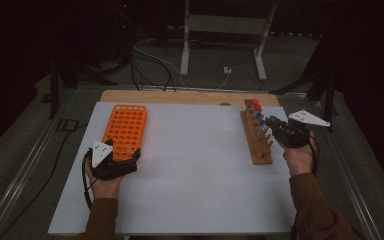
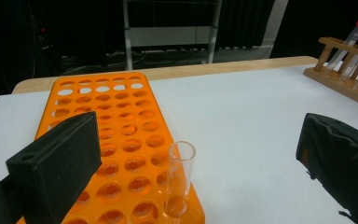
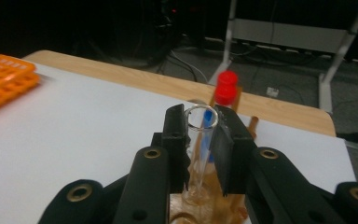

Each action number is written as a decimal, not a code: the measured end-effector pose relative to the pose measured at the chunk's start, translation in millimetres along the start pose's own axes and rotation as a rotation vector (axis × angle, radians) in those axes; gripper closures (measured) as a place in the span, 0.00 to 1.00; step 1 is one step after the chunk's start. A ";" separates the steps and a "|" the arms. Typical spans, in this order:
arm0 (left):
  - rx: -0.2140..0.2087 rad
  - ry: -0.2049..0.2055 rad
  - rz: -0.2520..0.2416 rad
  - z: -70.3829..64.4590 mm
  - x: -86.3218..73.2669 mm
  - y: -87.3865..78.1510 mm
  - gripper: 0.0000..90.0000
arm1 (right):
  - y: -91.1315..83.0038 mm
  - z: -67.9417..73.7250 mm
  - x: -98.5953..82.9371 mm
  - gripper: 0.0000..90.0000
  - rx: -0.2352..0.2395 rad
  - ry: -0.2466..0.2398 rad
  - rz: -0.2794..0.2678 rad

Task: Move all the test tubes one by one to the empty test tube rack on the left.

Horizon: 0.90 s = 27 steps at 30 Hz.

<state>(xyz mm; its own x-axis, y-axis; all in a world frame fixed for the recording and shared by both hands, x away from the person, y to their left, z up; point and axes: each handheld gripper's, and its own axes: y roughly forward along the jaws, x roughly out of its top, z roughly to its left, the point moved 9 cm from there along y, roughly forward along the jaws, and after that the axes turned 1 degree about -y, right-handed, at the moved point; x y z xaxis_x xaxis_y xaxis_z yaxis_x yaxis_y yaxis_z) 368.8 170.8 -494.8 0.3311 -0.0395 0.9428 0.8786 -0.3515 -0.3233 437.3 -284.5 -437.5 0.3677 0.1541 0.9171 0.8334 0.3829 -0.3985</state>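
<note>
While the right tool (image 3: 200,140) has its jaws pressed against an uncapped clear tube (image 3: 199,154) that stands in the wooden rack (image 1: 257,137) at the right side of the counter (image 1: 195,165), the left tool (image 1: 114,162) rests at the near end of the orange rack (image 2: 121,140) with its jaws spread wide. Between those spread jaws, in the left gripper view, another clear tube (image 2: 179,179) stands upright in a hole at the orange rack's near right corner, touched by neither jaw.

The step in hand looks to be a transfer of open tubes from the wooden rack to the orange one: one tube appears already seated, and the right tool is pinching the next just below its rim. Behind that tube in the right gripper view stand a blue-capped tube (image 3: 208,117) and a red-capped tube (image 3: 226,88), close enough to matter.

The next move, as I judge it, calls for a straight lift along the tube's own axis until its base comes free of the hole, without tilting into the capped neighbours. Then comes a carry across the counter to a free hole in the orange rack, with the left tool steadying that rack or staying out of the way.
</note>
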 end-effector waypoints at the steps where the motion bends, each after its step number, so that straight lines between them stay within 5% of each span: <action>1: -0.001 0.002 -0.001 -1.1 0.8 -0.4 0.01 | -0.8 3.1 1.2 0.85 0.012 0.002 -0.003; 12: -0.084 0.082 0.003 -46.9 14.4 7.3 0.01 | 3.2 47.0 0.5 0.85 0.135 -0.022 0.010; 20: -0.159 0.114 0.018 -86.2 19.4 26.1 0.02 | 9.9 97.6 -2.9 0.85 0.227 -0.102 0.043; 27: -0.225 0.138 0.025 -119.2 21.7 39.0 0.04 | 10.3 119.6 -2.4 0.85 0.270 -0.116 0.047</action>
<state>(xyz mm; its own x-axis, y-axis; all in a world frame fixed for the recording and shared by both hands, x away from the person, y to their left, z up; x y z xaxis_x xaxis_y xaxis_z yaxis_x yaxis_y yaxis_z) 369.2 44.8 -477.2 0.2880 -0.1729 0.9419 0.7667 -0.5476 -0.3350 395.7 -171.9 -442.3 0.3409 0.2747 0.8991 0.6710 0.5987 -0.4374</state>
